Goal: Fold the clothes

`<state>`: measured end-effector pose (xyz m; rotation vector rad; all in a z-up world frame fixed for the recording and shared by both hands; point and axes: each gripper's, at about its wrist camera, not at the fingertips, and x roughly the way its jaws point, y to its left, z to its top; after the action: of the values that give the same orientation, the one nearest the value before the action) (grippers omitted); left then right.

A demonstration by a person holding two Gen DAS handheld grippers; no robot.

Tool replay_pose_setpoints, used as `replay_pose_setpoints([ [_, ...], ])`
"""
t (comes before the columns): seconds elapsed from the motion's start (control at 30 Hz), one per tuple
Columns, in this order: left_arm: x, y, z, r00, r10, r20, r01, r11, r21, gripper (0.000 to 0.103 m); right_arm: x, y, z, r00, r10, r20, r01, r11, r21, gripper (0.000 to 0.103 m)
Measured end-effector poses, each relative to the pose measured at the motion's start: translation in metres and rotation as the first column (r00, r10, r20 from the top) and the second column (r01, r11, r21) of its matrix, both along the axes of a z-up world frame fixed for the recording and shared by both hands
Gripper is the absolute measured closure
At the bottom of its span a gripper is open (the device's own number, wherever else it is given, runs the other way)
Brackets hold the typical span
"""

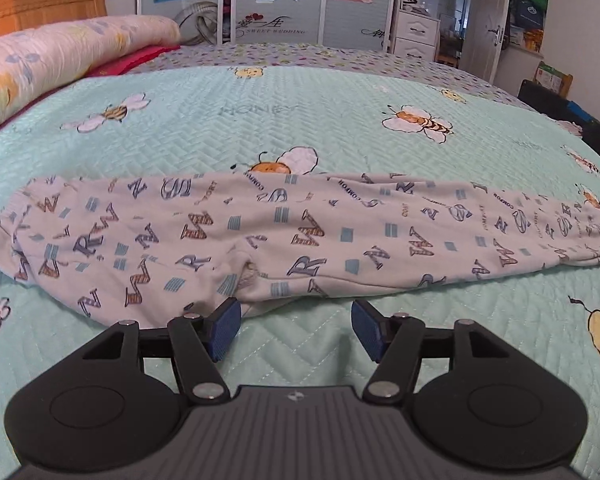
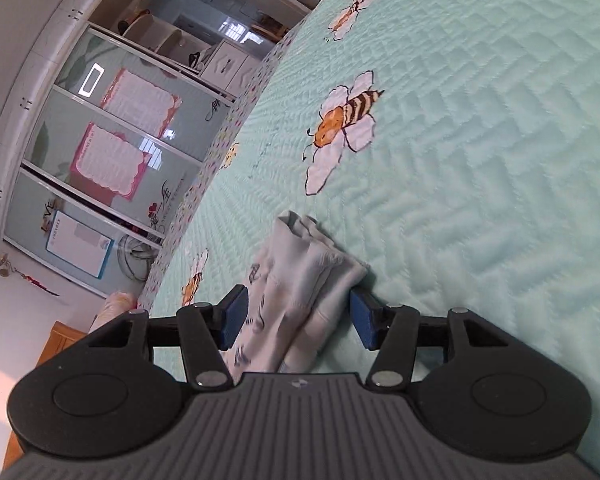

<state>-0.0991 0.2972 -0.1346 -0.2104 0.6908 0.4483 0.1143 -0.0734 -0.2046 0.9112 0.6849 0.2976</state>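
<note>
One garment: a single pair of letter-printed trousers (image 1: 284,236) is the only piece of clothing in view, and no stack of finished clothes shows in either view.
Bed: the mint quilted bedspread (image 1: 300,120) with bees carries the trousers; a rolled floral quilt (image 1: 60,52) lies at its far left corner by the wooden headboard.
Trousers, position: stretched in a long narrow band along the near edge of the bed, the two legs apparently lying one upon the other, so they look folded once lengthwise.
Progress, as I judge it: the lengthwise fold lies in place; the band is at full length, so the crosswise folds that would make a compact bundle remain.
Cuff end: the ribbed leg cuffs (image 2: 316,256) lie bunched at the band's right end, toward the right edge of the bed.
Left hand-held gripper (image 1: 296,328): jaws apart, empty, just short of the band's near edge around its middle.
Right hand-held gripper (image 2: 298,320): jaws apart, straddling the cuff end, cloth between the pads but not yet pinched.
</note>
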Motion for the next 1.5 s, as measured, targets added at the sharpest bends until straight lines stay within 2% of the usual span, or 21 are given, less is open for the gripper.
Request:
replay_pose_setpoints([
  [0.1, 0.000, -0.003, 0.006, 1.000, -0.002, 0.010, 0.002, 1.000, 0.012, 0.038, 0.006, 0.003, 0.000, 1.000, -0.007, -0.011, 0.007, 1.000, -0.001, 0.050],
  [0.13, 0.000, -0.002, 0.008, 1.000, 0.001, 0.015, -0.001, 1.000, 0.013, 0.038, 0.007, 0.004, 0.000, 1.000, -0.009, -0.019, 0.009, 1.000, -0.002, 0.057],
  [0.17, -0.002, -0.002, 0.010, 1.000, 0.004, 0.022, -0.004, 1.000, 0.010, 0.038, 0.008, 0.005, 0.000, 1.000, -0.011, -0.027, 0.010, 1.000, -0.002, 0.080],
  [0.2, -0.003, 0.000, 0.012, 1.000, 0.008, 0.029, -0.008, 1.000, 0.005, 0.038, 0.008, 0.004, 0.000, 0.999, -0.014, -0.034, 0.015, 1.000, 0.001, 0.082],
  [0.27, -0.007, 0.002, 0.014, 0.999, 0.017, 0.035, -0.017, 1.000, -0.002, 0.038, 0.005, 0.003, 0.001, 0.999, -0.030, -0.028, 0.030, 1.000, 0.006, 0.082],
  [0.37, -0.012, 0.005, 0.017, 0.999, 0.029, 0.045, -0.029, 1.000, -0.013, 0.038, -0.003, 0.008, 0.019, 0.999, -0.035, 0.032, 0.036, 0.999, -0.029, 0.083],
  [0.47, -0.020, 0.008, 0.022, 0.997, 0.039, 0.070, -0.038, 0.999, -0.021, 0.038, -0.011, 0.032, 0.053, 0.991, -0.006, 0.133, 0.027, 0.987, -0.156, 0.083],
  [0.53, -0.026, 0.011, 0.026, 0.994, 0.052, 0.095, -0.049, 0.998, -0.032, 0.038, -0.019, 0.060, 0.080, 0.975, 0.050, 0.217, 0.010, 0.964, -0.267, 0.083],
  [0.6, -0.034, 0.015, 0.029, 0.991, 0.067, 0.117, -0.062, 0.997, -0.043, 0.038, -0.029, 0.098, 0.106, 0.946, 0.129, 0.299, -0.009, 0.928, -0.371, 0.083],
  [0.67, -0.041, 0.020, 0.032, 0.987, 0.084, 0.138, -0.077, 0.996, -0.055, 0.038, -0.042, 0.143, 0.125, 0.901, 0.233, 0.366, -0.040, 0.885, -0.464, 0.083],
  [0.77, -0.056, 0.030, 0.035, 0.981, 0.109, 0.159, -0.097, 0.992, -0.081, 0.038, -0.066, 0.215, 0.134, 0.828, 0.385, 0.407, -0.099, 0.815, -0.571, 0.083],
  [0.87, -0.071, 0.041, 0.035, 0.975, 0.139, 0.171, -0.122, 0.987, -0.106, 0.037, -0.091, 0.282, 0.123, 0.783, 0.493, 0.379, -0.170, 0.755, -0.633, 0.083],
  [0.97, -0.086, 0.050, 0.031, 0.971, 0.165, 0.174, -0.143, 0.981, -0.129, 0.035, -0.117, 0.341, 0.098, 0.740, 0.587, 0.328, -0.220, 0.672, -0.707, 0.083],
  [1.13, -0.106, 0.066, 0.024, 0.965, 0.198, 0.173, -0.169, 0.971, -0.167, 0.035, -0.146, 0.386, 0.049, 0.728, 0.655, 0.204, -0.243, 0.524, -0.816, 0.080],
  [1.17, -0.108, 0.069, 0.022, 0.964, 0.201, 0.174, -0.171, 0.970, -0.173, 0.035, -0.151, 0.394, 0.040, 0.726, 0.664, 0.179, -0.246, 0.494, -0.834, 0.077],
  [1.2, -0.110, 0.071, 0.021, 0.963, 0.205, 0.174, -0.174, 0.969, -0.178, 0.035, -0.155, 0.398, 0.037, 0.721, 0.673, 0.166, -0.253, 0.478, -0.841, 0.067],
  [1.27, -0.111, 0.074, 0.017, 0.962, 0.211, 0.173, -0.177, 0.965, -0.193, 0.035, -0.156, 0.386, 0.049, 0.690, 0.697, 0.193, -0.284, 0.506, -0.814, 0.057],
  [1.37, -0.110, 0.073, 0.015, 0.961, 0.208, 0.181, -0.169, 0.964, -0.207, 0.035, -0.163, 0.354, 0.070, 0.647, 0.709, 0.281, -0.303, 0.577, -0.759, 0.057],
  [1.4, -0.108, 0.070, 0.017, 0.963, 0.199, 0.183, -0.161, 0.966, -0.203, 0.035, -0.164, 0.344, 0.076, 0.646, 0.699, 0.308, -0.302, 0.604, -0.738, 0.057],
  [1.47, -0.105, 0.065, 0.020, 0.966, 0.180, 0.186, -0.143, 0.970, -0.196, 0.035, -0.158, 0.328, 0.083, 0.677, 0.658, 0.331, -0.289, 0.651, -0.702, 0.056],
  [1.5, -0.103, 0.062, 0.021, 0.967, 0.170, 0.187, -0.134, 0.972, -0.193, 0.035, -0.151, 0.327, 0.081, 0.693, 0.652, 0.306, -0.298, 0.647, -0.702, 0.056],
])
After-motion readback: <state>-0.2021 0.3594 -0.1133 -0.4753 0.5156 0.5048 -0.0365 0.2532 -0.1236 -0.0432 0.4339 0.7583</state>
